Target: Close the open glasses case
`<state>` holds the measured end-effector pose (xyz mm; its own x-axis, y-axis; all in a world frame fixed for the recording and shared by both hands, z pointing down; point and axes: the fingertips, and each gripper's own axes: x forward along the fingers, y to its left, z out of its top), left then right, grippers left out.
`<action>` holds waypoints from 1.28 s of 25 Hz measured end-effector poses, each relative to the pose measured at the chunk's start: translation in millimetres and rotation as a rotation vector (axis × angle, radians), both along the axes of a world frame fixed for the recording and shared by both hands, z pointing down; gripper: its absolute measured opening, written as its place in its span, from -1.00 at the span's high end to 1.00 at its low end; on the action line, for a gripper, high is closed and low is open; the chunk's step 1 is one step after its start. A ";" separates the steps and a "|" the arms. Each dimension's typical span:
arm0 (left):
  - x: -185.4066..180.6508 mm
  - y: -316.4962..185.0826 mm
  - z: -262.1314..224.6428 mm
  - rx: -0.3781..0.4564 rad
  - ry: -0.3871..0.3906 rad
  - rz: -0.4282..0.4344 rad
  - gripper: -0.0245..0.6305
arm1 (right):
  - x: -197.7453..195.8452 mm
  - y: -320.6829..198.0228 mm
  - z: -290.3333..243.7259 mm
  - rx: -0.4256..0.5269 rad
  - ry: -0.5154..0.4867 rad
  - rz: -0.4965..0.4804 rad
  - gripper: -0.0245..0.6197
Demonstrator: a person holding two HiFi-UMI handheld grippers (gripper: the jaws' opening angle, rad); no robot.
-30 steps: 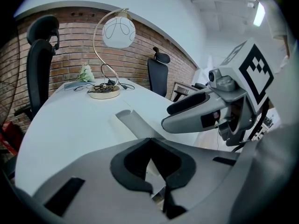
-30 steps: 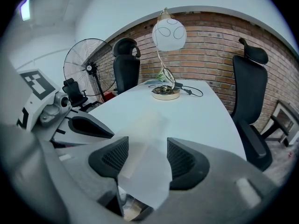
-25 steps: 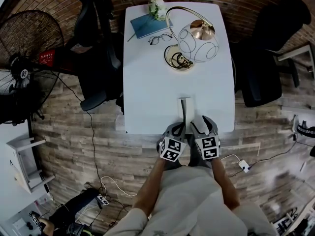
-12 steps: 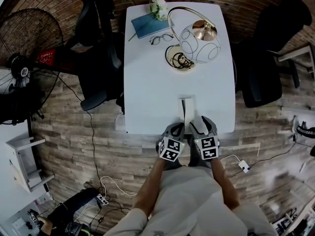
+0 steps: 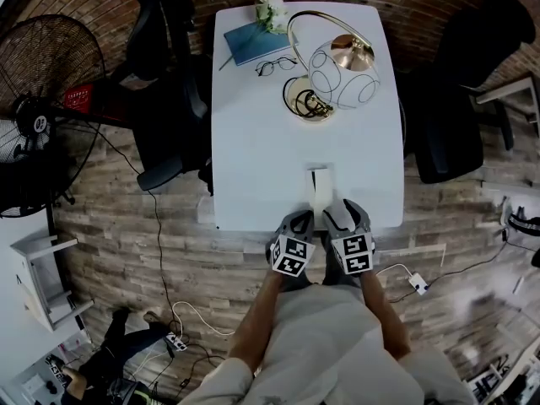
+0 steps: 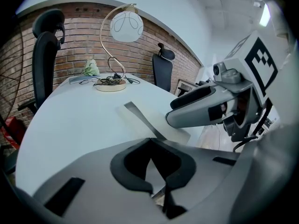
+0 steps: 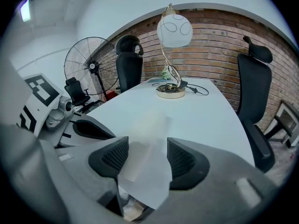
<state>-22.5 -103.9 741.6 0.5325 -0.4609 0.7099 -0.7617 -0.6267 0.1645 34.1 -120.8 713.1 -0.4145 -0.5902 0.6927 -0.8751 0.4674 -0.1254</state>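
I am at the closing step itself. My right hand-held gripper point(image 7: 142, 158) is clenched on the glasses case point(image 5: 321, 189), its ribbed pads pressed to either side of a pale flap that fills the gap between them. My left hand-held gripper point(image 6: 149, 143) has its jaws drawn together at the tips, with nothing between them that I can make out, and it sits just beside the case's near end. I judge the lid is not yet down, since a dark strip runs along the case's left side in the left gripper view, and I take that for the open seam or inside. The next move, as I see it, calls for swinging the held flap over onto the other half and pressing it flat. My left hand-held gripper would pin the base meanwhile, because the case looks light and could skate. The case lies at the near edge of the desk point(image 5: 278, 125), right in front of me, its long side pointing away toward the lamp point(image 5: 339, 67) and well apart from it. (The spectacles point(image 5: 275, 66) themselves are up at the far end of the desk, not in the case, so I would be shutting it empty.) The case is white, slim and flat, and so close in colour to the desk that its edges are hard to pick out from above. In the right gripper view the part nearest the camera is blurred and looks papery, so I cannot tell how stiff it is or where its hinge runs.
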 end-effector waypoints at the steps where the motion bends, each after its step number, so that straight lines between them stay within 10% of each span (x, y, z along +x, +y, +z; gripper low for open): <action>1: -0.7 -0.4 0.6 -0.001 0.000 -0.001 0.91 | -1.1 -0.2 -0.2 -0.003 -0.002 0.001 0.11; 32: -12.8 -0.6 13.8 -0.047 -0.071 -0.001 0.91 | -11.4 0.4 10.6 -0.020 0.004 -0.025 0.11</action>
<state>-35.3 -104.5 755.3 0.4797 -0.4266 0.7667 -0.7731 -0.6188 0.1395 22.7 -120.4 723.6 -0.4264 -0.5660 0.7056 -0.8636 0.4866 -0.1317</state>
